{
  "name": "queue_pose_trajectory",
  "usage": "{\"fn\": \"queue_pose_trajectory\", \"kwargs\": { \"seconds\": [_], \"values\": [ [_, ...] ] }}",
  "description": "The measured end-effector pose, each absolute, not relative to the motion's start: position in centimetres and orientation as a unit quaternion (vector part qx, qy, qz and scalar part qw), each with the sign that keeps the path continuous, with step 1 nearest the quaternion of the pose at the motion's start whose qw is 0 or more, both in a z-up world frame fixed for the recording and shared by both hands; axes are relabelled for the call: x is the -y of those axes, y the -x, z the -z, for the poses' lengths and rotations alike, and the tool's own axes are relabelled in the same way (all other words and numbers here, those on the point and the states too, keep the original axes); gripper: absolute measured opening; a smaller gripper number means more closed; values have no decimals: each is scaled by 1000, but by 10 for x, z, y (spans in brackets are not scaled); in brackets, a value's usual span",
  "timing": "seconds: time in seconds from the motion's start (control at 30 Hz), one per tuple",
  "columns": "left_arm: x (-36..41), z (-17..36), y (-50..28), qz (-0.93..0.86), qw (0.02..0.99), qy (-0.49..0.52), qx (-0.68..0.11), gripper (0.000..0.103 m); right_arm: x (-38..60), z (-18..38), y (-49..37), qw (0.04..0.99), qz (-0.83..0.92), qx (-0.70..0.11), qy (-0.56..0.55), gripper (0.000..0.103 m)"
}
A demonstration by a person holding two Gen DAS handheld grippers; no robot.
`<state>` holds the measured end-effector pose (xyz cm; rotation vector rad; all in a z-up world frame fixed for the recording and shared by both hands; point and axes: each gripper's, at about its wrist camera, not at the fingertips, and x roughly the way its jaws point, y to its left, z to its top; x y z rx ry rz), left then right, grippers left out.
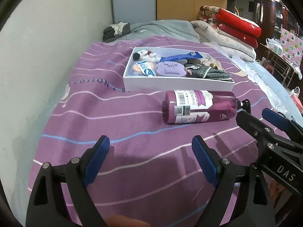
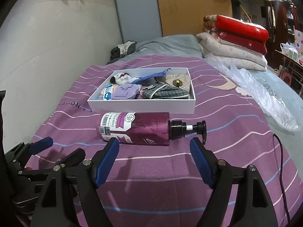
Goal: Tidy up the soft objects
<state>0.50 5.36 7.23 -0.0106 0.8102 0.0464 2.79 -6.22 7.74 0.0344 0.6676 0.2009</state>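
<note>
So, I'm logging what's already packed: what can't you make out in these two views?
- White box, both views: its near wall and the top items hide whatever lies at the bottom.
- Pump bottle, left wrist view: the right gripper covers most of its pump head.
- Bottle label, both views: print too small to read.
- Left gripper, right wrist view: partly cut off by the frame edge; the left wrist view shows it open.
</note>
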Motion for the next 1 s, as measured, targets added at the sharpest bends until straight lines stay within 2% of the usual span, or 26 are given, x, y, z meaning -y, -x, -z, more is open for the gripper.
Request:
{"fn": "queue_pose_trajectory", "kwargs": {
  "seconds": [0.63, 1.0],
  "values": [
    [-52, -69, 1, -25, 916, 3, -401, 89, 49, -79, -23, 942, -89, -324, 20, 78],
    [-52, -69, 0, -25, 916, 1, -401, 89, 56, -77, -25, 940, -92, -330, 1, 78]
  ]
}}
